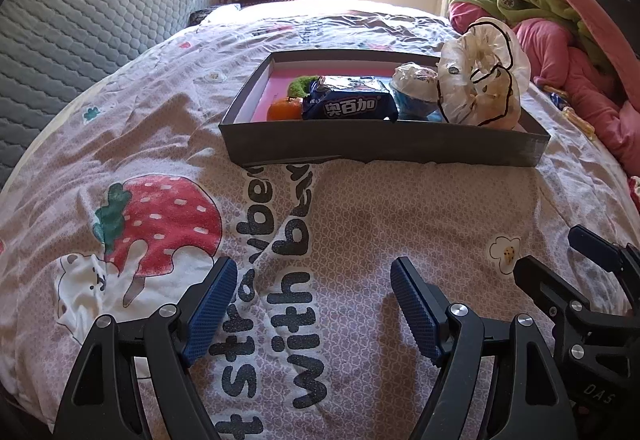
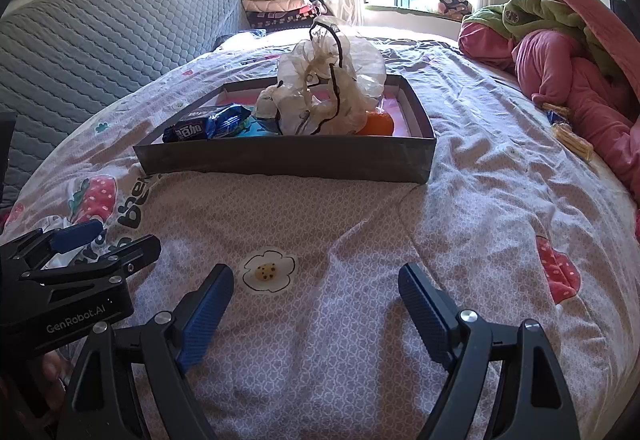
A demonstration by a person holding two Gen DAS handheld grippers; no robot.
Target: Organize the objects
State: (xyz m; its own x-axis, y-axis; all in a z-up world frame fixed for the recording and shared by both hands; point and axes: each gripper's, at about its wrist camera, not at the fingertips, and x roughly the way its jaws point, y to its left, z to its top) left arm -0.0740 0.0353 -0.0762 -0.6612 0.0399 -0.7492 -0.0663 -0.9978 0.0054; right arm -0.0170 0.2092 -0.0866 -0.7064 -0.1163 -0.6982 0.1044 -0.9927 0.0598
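Both tools are held low over the strawberry-print bedspread point(image 1: 360, 224), short of the tray. The left gripper point(image 1: 312, 280) is spread wide with nothing between its blue pads, and the right gripper point(image 2: 316, 286) is spread just as wide and is likewise empty. A shallow dark cardboard tray point(image 1: 380, 144) is set on the bedspread ahead of them. Inside it are seen a blue biscuit packet point(image 1: 346, 100), an orange point(image 1: 284, 109), a crumpled clear plastic bag point(image 1: 480, 80) and a lidded blue cup point(image 1: 414, 88). A yellow snack packet point(image 2: 572, 138) is left outside, beside the pink bedding point(image 2: 568, 76).
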